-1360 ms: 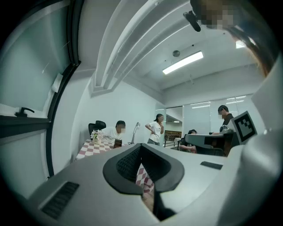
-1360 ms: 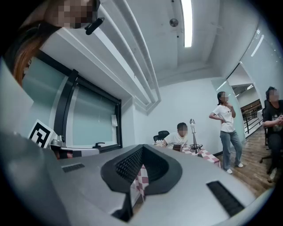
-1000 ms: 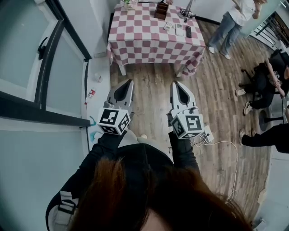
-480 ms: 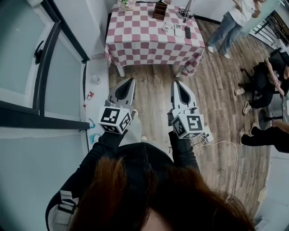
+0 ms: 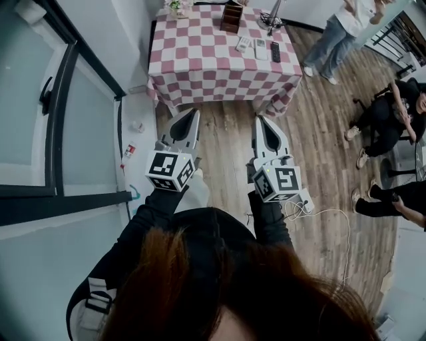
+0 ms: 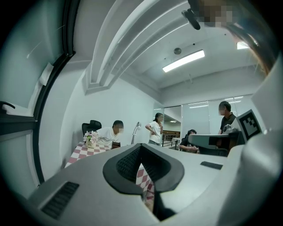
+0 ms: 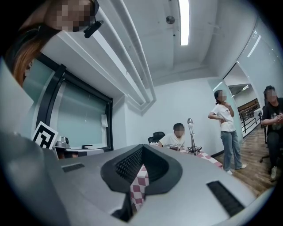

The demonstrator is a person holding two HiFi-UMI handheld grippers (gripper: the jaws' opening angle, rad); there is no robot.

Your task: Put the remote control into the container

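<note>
Change: table (image 5: 200, 63) nearer and larger in the head view than a second ago; left hand-held gripper (image 5: 194, 114) and right hand-held gripper (image 5: 260, 121) carried forward side by side over the wooden floor (image 5: 226, 140), tips now close to the table's near edge in the picture.
Meaning for the task: approach only, by the look of it; nothing picked up yet, reach and grasp still to come.
Left hand-held gripper: closed, tips together, nothing between the jaws; held level, pointing straight ahead at the table, marker cube toward the body, black sleeve (image 5: 143, 220) trailing back behind it.
Right hand-held gripper: likewise shut and empty; level, parallel to the left one and well apart from it, same forward aim.
Container (image 5: 231, 16): brown box at the far side of the table, well ahead of both hand-held grippers, roughly between their two lines of aim.
Remote controls (image 5: 259, 46): three in a row on the checked cloth, two light and one dark, well ahead of the right hand-held gripper; near the container, to its right and on its near side; all outside it, none touched.
Bystanders (image 5: 393, 113): off to the right of the right hand-held gripper, away from the straight line to the table.
</note>
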